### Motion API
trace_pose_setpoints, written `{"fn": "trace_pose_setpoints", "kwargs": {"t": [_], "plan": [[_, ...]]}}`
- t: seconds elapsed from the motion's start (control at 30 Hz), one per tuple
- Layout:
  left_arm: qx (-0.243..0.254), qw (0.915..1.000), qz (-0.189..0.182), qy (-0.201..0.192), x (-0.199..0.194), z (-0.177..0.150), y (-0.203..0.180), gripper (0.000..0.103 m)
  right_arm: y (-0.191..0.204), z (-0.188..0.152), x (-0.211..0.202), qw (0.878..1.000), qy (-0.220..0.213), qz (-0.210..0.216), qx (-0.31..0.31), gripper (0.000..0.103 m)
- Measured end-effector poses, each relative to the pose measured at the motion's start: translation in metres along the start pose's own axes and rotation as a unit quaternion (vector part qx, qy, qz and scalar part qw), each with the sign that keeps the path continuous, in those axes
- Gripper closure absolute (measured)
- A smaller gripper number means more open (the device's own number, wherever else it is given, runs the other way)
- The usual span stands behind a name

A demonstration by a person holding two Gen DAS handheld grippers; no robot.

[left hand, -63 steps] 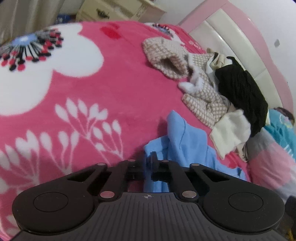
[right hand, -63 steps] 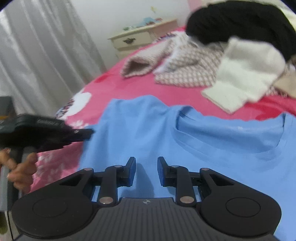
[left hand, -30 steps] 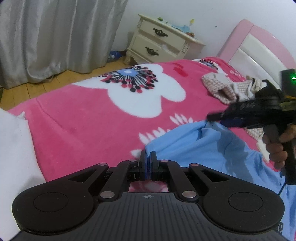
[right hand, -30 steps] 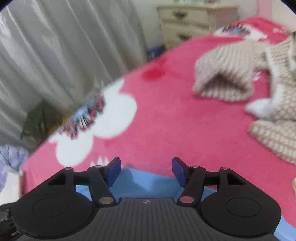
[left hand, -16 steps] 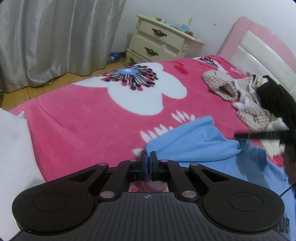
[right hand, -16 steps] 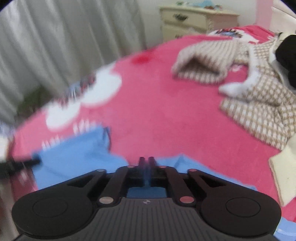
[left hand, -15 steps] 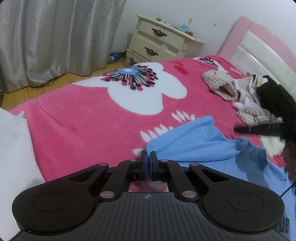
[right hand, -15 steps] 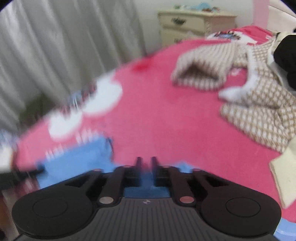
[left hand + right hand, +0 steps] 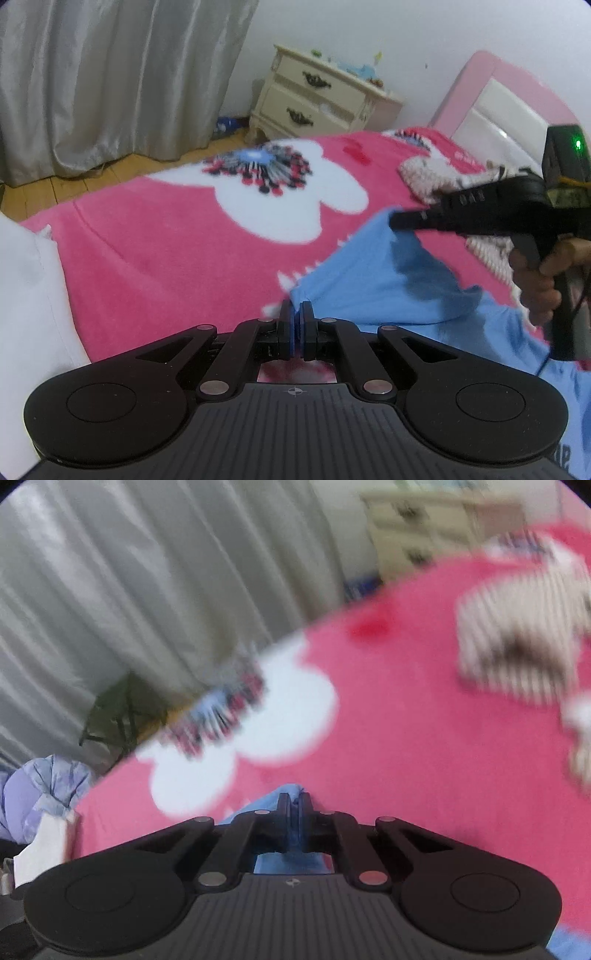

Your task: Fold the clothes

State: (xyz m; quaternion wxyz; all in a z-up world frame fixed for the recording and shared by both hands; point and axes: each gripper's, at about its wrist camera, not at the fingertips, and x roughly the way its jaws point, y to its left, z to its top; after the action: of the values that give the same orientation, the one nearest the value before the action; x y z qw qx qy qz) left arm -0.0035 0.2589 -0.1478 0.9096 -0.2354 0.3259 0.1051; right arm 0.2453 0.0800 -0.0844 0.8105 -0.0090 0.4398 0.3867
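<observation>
- While the left gripper (image 9: 296, 317) sat low at the near edge of the bed, its jaws were pressed together on a corner of the blue T-shirt (image 9: 373, 280), the cloth showing as a thin blue line between the pads.
- Up and to the right in the left wrist view, the right gripper (image 9: 397, 220) pinched another edge of the same shirt; its own camera showed blue fabric bunched between its closed jaws (image 9: 294, 805).
- Between the two grips the cloth ran as a taut edge, slanting up from the left tool to the right one, and that line was judged to be the axis the coming fold would turn on.
- From that edge the rest of the shirt sagged down to the right, below the hand (image 9: 543, 280) on the right tool's handle, and lay on the bed.
- Under it spread a pink fleece blanket (image 9: 166, 236) with a large white flower print (image 9: 295, 199), bare on the far side and so open for laying the shirt out.
- Beyond the right gripper a beige knitted garment (image 9: 421, 177) lay near the pink headboard (image 9: 480, 81).
- Farther off stood a cream nightstand (image 9: 317, 99), grey curtains (image 9: 110, 81) and a strip of wooden floor (image 9: 74, 184).
</observation>
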Motion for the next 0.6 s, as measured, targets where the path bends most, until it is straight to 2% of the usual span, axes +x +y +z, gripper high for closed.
{"fn": "trace_pose_setpoints", "kwargs": {"t": [0.1,0.17,0.33,0.47,0.53,0.6], "plan": [[-0.002,0.9998,0.003,-0.019,-0.001,0.002,-0.002,0.102,0.021,0.01,0.009,0.998,-0.032,-0.013,-0.055,0.099],[-0.01,0.9998,0.007,-0.016,0.002,0.001,-0.001,0.102,0.03,0.01,0.021,0.995,-0.045,-0.029,-0.086,0.099],[-0.037,0.9991,0.021,-0.01,0.009,0.001,0.006,0.101,0.037,-0.003,0.056,0.99,-0.055,-0.056,-0.116,0.099],[-0.049,0.9983,0.028,-0.012,0.008,0.002,0.008,0.098,0.029,-0.005,0.068,0.994,-0.065,-0.052,-0.071,0.096],[-0.069,0.9971,0.029,-0.013,0.006,0.003,0.013,0.097,0.018,0.001,0.065,0.997,-0.062,-0.033,-0.016,0.095],[-0.083,0.996,0.03,-0.009,0.006,0.004,0.017,0.096,-0.003,0.008,0.058,0.996,-0.063,-0.008,0.069,0.09]]}}
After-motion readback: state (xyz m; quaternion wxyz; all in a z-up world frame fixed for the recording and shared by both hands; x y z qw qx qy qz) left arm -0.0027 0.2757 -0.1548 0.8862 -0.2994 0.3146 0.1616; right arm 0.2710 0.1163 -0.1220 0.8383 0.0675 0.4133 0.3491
